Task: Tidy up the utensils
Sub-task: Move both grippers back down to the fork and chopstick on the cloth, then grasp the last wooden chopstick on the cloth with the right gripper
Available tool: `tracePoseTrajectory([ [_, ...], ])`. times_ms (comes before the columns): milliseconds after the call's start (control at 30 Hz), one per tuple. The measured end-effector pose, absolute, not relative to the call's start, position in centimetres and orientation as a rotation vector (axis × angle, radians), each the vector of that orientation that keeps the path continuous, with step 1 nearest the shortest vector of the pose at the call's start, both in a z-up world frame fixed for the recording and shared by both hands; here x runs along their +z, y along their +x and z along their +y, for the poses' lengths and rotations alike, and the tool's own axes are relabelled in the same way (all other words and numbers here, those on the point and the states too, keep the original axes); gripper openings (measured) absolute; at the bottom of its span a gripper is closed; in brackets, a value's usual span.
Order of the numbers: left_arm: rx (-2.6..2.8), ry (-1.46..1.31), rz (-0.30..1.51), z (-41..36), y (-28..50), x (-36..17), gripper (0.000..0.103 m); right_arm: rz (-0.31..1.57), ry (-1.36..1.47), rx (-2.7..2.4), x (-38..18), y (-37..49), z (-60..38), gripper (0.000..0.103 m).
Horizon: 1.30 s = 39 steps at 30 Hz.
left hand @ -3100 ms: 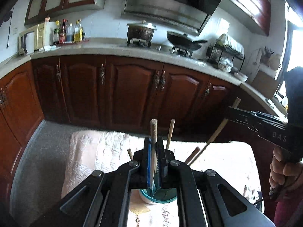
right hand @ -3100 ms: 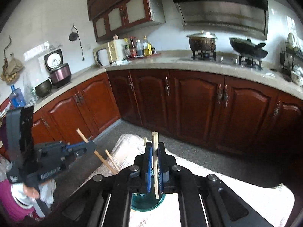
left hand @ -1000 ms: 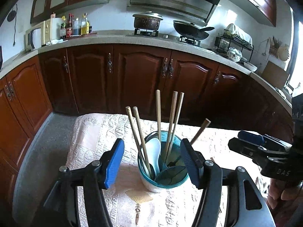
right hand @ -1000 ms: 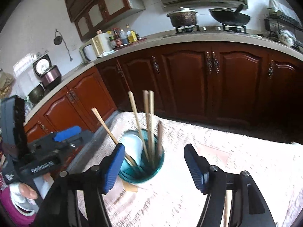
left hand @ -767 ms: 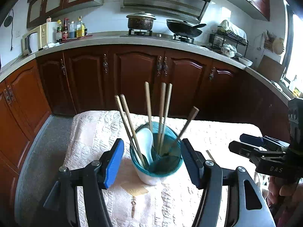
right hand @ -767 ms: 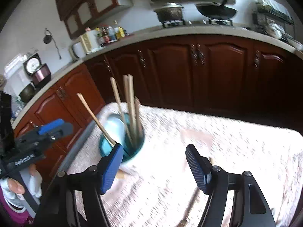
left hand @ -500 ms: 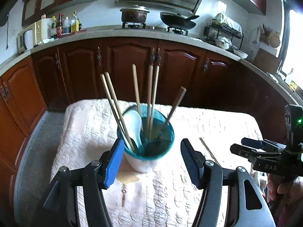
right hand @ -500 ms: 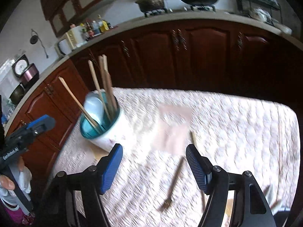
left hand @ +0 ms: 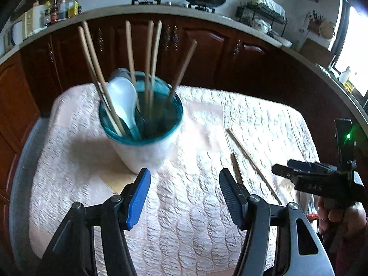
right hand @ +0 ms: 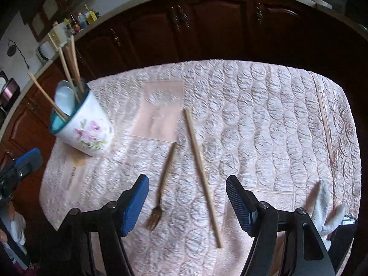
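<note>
A white floral cup [right hand: 85, 131] with a teal inside [left hand: 142, 128] stands on the pink quilted table cover [right hand: 253, 119]. It holds several wooden chopsticks [left hand: 151, 55] and a white spoon [left hand: 124, 101]. One loose chopstick [right hand: 202, 174] and a small fork [right hand: 161, 191] lie on the cover between my right gripper's [right hand: 187, 203] open jaws, below them. They also show in the left wrist view, chopstick [left hand: 253, 165] and fork [left hand: 237, 168]. My left gripper [left hand: 184, 195] is open and empty, just in front of the cup.
Another thin chopstick [right hand: 325, 126] lies near the cover's right edge. White ceramic spoons [right hand: 322, 207] lie at the near right corner. Dark wooden cabinets [left hand: 207, 53] and a counter run behind the table. My right gripper also shows in the left wrist view [left hand: 283, 170].
Both grippers opened after dropping chopsticks into the cup. The right gripper swung right and down over the loose chopstick and fork. The left gripper tilted down and pulled back from the cup.
</note>
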State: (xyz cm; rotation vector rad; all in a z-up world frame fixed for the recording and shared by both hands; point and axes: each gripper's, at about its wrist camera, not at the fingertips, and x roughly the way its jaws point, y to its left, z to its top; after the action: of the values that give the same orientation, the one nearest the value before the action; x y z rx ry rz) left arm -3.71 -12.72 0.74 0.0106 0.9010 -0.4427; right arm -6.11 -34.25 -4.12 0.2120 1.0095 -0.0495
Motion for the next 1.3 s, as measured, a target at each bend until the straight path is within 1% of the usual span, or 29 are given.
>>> tracePoseTrajectory([
  [167, -0.453, 0.017, 0.935, -13.6, -3.7, -0.4, 0.063, 1.033, 0.216, -0.068, -5.9, -4.6, -34.9, 0.073],
  [400, -0.453, 0.025, 0.968, -13.8, -3.7, -1.4, 0.063, 1.080, 0.201, -0.083, -8.0, -0.1, -35.1, 0.070],
  [533, -0.444, 0.027, 0.978, -13.8, -3.2, -1.8, 0.063, 1.095, 0.192, -0.080, -8.6, 2.2, -35.2, 0.067],
  [833, -0.439, 0.031, 0.994, -14.2, -2.7, -2.4, 0.063, 1.100, 0.116, -0.070, -9.8, 6.7, -33.9, 0.067],
  [867, -0.439, 0.032, 0.997, -14.3, -2.6, -2.6, 0.063, 1.104, 0.118, -0.066, -10.1, 7.2, -33.7, 0.063],
  [900, -0.439, 0.034, 1.000, -14.4, -2.6, -2.7, 0.063, 1.111, 0.118, -0.063, -10.3, 7.7, -33.6, 0.057],
  [933, -0.440, 0.036, 1.002, -14.4, -2.6, -2.7, 0.063, 1.121, 0.118, -0.066, -10.6, 8.1, -33.6, 0.054],
  [1000, -0.441, 0.038, 1.007, -14.6, -2.5, -2.9, 0.063, 1.138, 0.121, -0.074, -11.3, 9.1, -33.5, 0.044],
  [1033, -0.441, 0.038, 1.008, -14.6, -2.5, -3.0, 0.063, 1.142, 0.126, -0.078, -11.5, 9.5, -33.6, 0.041],
  [1100, -0.440, 0.038, 1.012, -14.7, -2.4, -3.1, 0.063, 1.142, 0.138, -0.084, -11.8, 10.0, -33.9, 0.029],
  [1133, -0.440, 0.039, 1.015, -14.7, -2.3, -3.2, 0.063, 1.140, 0.145, -0.080, -11.9, 10.5, -33.9, 0.025],
  [1200, -0.441, 0.040, 1.020, -14.8, -2.2, -3.5, 0.063, 1.139, 0.158, -0.077, -11.7, 10.4, -34.7, 0.010],
  [1300, -0.449, 0.039, 1.025, -15.2, -2.0, -3.7, 0.063, 1.144, 0.200, -0.085, -11.7, 10.1, -36.1, 0.008],
])
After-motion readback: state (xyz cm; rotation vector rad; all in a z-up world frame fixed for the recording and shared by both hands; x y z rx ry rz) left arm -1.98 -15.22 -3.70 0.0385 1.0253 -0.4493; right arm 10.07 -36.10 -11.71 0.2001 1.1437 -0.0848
